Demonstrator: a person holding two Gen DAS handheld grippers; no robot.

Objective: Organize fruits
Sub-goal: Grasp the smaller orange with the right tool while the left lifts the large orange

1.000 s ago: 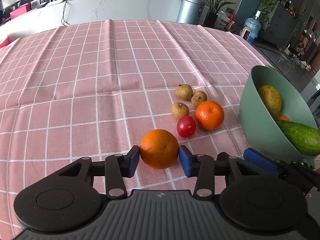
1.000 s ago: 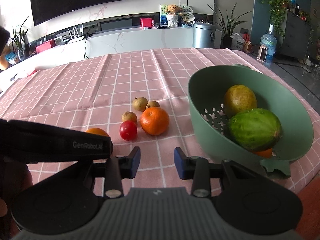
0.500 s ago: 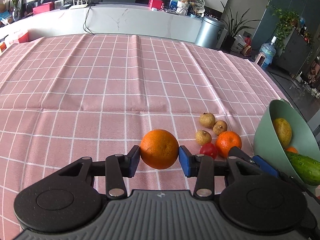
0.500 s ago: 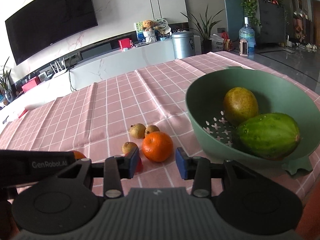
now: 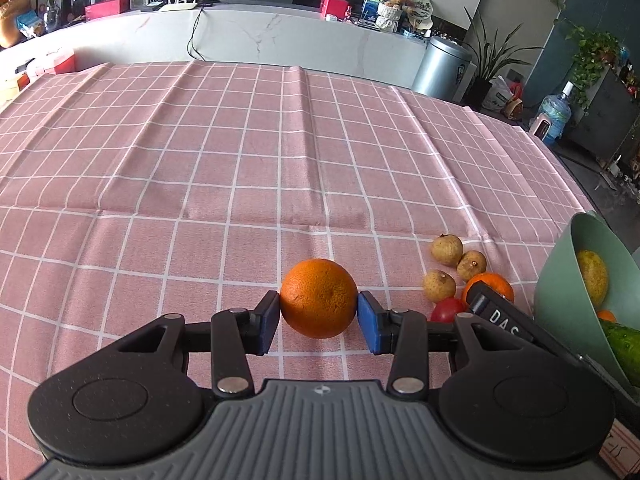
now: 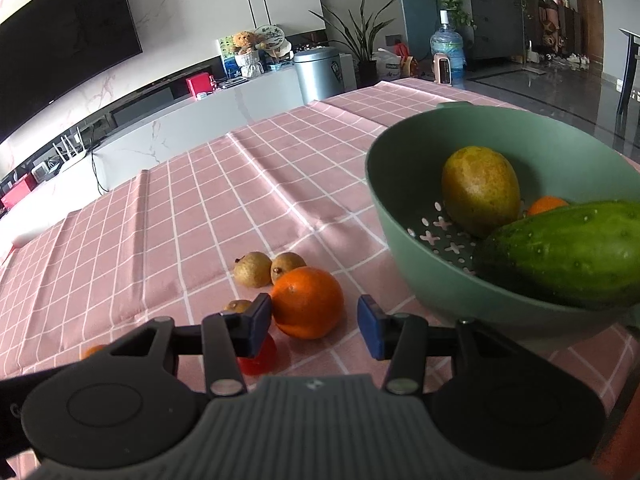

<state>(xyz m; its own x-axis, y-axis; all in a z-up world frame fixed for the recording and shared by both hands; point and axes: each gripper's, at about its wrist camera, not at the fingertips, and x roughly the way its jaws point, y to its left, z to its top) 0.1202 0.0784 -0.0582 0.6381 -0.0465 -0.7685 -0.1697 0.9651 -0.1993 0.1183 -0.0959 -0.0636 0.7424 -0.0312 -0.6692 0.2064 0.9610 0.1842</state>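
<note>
My left gripper (image 5: 318, 318) is shut on a large orange (image 5: 319, 298) and holds it above the pink checked tablecloth. On the cloth to its right lie three small brown fruits (image 5: 447, 250), a smaller orange (image 5: 490, 283) and a red tomato (image 5: 446, 310). My right gripper (image 6: 314, 326) is open and empty, low over the cloth, with the smaller orange (image 6: 307, 302) just beyond its left finger and the tomato (image 6: 260, 356) partly hidden under that finger. The green colander bowl (image 6: 400, 216) at the right holds a yellow-green fruit (image 6: 480, 190), a cucumber (image 6: 568, 252) and a small orange (image 6: 546, 204).
The tablecloth (image 5: 200, 160) stretches far to the left and back. The table's right edge runs close behind the bowl (image 5: 560, 280). The right gripper's body (image 5: 500, 316) shows in the left wrist view, next to the tomato.
My left gripper has lifted the large orange off the cloth and risen higher. My right gripper has moved forward and down toward the smaller orange and the bowl.
</note>
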